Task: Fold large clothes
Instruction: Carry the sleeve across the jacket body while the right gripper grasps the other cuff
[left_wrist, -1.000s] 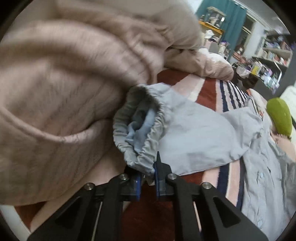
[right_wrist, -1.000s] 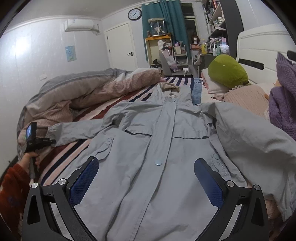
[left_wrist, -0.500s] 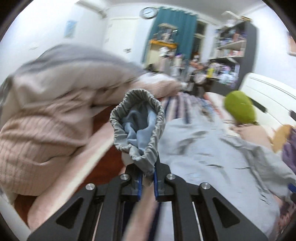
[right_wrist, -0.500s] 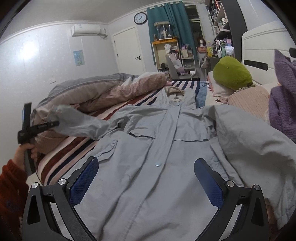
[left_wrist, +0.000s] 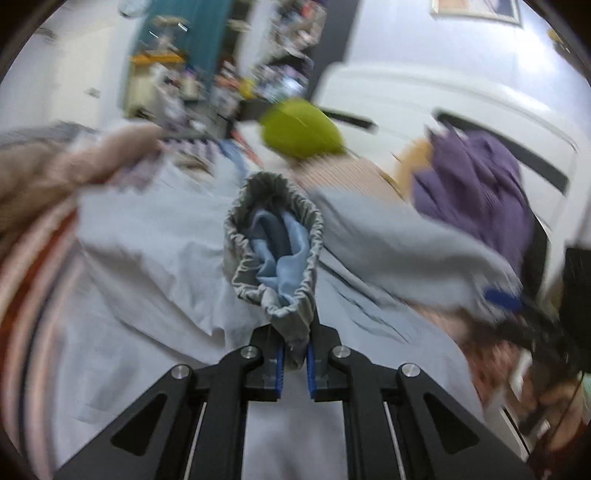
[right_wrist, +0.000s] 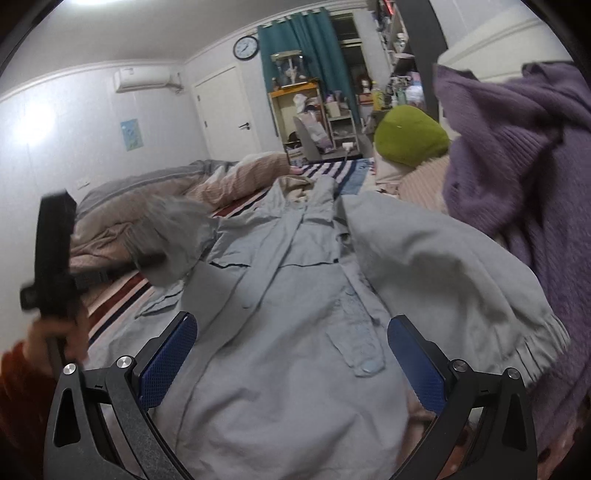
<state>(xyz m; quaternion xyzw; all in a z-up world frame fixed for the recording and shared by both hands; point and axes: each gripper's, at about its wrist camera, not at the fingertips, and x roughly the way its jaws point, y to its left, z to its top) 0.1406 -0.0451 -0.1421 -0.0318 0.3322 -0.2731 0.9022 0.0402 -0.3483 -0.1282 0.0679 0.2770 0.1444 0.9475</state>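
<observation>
A large grey-blue jacket (right_wrist: 280, 332) lies spread face up on the bed. My left gripper (left_wrist: 294, 363) is shut on the jacket's gathered sleeve cuff (left_wrist: 273, 251) and holds it up over the jacket body (left_wrist: 147, 258). In the right wrist view that gripper (right_wrist: 55, 273) shows at the left with the lifted sleeve (right_wrist: 173, 236). My right gripper (right_wrist: 291, 354) is open and empty, low over the jacket's front. The other sleeve (right_wrist: 443, 280) lies folded across the right side.
A purple knit sweater (right_wrist: 517, 166) is heaped at the right, by a green pillow (right_wrist: 410, 136). A pink and grey duvet (right_wrist: 147, 206) is bunched along the left of the striped sheet (right_wrist: 122, 295). Shelves and a teal curtain stand at the far wall.
My left gripper has lifted the sleeve cuff off the striped sheet and swung it right, over the jacket body. My right gripper has moved forward and lower, staying open.
</observation>
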